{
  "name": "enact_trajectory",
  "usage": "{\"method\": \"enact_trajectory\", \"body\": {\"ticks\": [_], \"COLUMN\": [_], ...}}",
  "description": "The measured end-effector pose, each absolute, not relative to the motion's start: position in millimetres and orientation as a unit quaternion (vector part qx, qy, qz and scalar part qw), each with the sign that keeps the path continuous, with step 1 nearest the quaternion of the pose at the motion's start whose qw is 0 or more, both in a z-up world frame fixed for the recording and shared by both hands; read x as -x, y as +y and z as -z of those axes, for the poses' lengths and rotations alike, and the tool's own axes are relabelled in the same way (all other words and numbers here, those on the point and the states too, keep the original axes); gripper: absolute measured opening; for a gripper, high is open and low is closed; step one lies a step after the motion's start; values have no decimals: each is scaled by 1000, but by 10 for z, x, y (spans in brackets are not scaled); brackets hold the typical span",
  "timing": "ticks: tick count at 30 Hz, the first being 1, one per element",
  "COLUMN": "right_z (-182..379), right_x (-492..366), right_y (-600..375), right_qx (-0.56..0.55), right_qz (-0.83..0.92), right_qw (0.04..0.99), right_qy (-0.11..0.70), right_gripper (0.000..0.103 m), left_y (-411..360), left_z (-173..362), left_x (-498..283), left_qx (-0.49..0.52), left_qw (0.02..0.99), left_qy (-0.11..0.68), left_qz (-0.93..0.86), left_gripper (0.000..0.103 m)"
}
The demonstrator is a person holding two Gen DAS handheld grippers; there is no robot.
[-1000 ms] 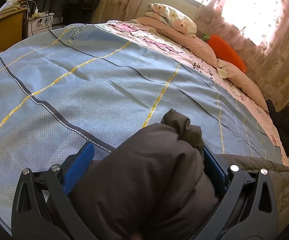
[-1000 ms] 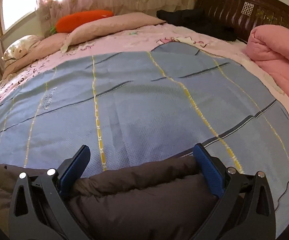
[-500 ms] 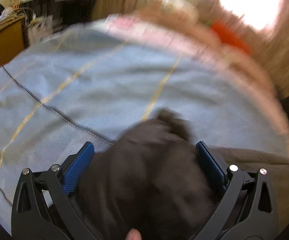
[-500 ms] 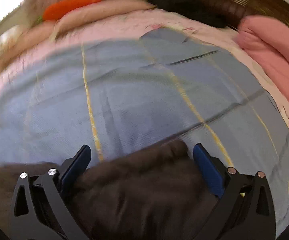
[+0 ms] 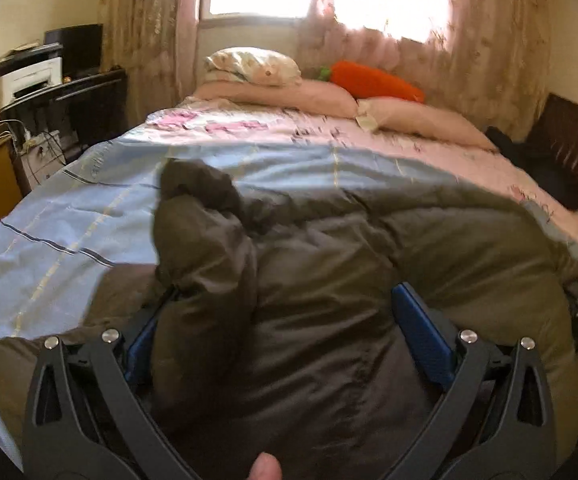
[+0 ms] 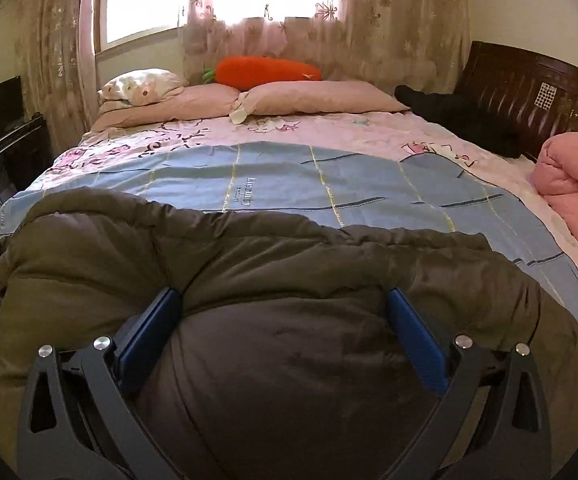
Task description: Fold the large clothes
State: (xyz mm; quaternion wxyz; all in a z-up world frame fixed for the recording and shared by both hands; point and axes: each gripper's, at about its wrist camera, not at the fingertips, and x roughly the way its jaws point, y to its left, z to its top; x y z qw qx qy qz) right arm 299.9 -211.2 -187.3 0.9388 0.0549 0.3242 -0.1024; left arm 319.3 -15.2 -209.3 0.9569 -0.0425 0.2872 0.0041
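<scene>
A large dark brown padded jacket [image 5: 409,248] lies bunched across the near part of the blue checked sheet [image 5: 69,216] on the bed. My left gripper [image 5: 281,312] has its blue pads wide apart with a thick fold of the jacket and a sleeve end [image 5: 197,188] packed between them. My right gripper [image 6: 285,308] also has its blue pads wide apart, with a thick bulge of the same jacket [image 6: 289,248] between them. The jacket fills both grippers, so the fingertips are partly hidden.
Pink pillows [image 6: 309,98] and an orange carrot cushion [image 6: 269,72] lie at the far side under the curtained window. A rolled pink quilt [image 6: 573,184] and a dark headboard [image 6: 529,88] are at right. A desk with a printer [image 5: 29,76] stands left of the bed.
Both grippers have lifted and pulled back with the jacket. Much more of the jacket now shows spread across the sheet, and the views tilted up toward the window.
</scene>
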Motion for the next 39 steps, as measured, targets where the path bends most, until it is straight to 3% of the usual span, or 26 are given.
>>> {"method": "enact_trajectory", "body": {"ticks": [6,10,13,16,18,21,22,25,32,34,36,39], "right_z": [1915,1925,1932,1933,1935,1940,1938,1957,1977,1984,1988,2000], "right_x": [-3047,-3038,-3043,-3042,-3042,-3048,-3050,-3038,-3005,-2995,-2991,-2965], "right_y": [-2146,-2125,-2121,-2115,-2121,-2145,-2150,-2166,-2216,-2214,-2220,-2209], "right_qx": [-71,-71,-71,-70,-73,-84,-82,-82,-97,-97,-98,-98], "right_qz": [100,100,104,106,103,93,94,97,92,92,91,92], "right_qw": [938,939,939,940,939,939,939,941,942,942,942,942], "right_qy": [323,322,319,318,319,320,319,314,308,308,308,308], "right_gripper": [102,102,102,102,102,102,102,102,102,102,102,102], "left_y": [842,1060,698,251,202,561,703,678,-70,-427,-656,-499], "left_z": [1888,1642,1396,1498,1767,2234,2261,2121,1443,1630,2025,2226], "left_x": [-2934,-2667,-2519,-2894,-3246,-3592,-3585,-3530,-2561,-2466,-2621,-2649], "left_qx": [187,196,145,108,99,164,203,167,77,7,-49,15], "left_qw": [946,956,981,968,952,917,911,916,970,971,957,956], "left_qy": [236,178,128,212,288,363,358,365,199,208,267,271], "left_qz": [-122,-128,-13,83,45,12,18,5,115,119,100,108], "left_gripper": [101,101,101,101,101,101,101,101,101,101,101,101]}}
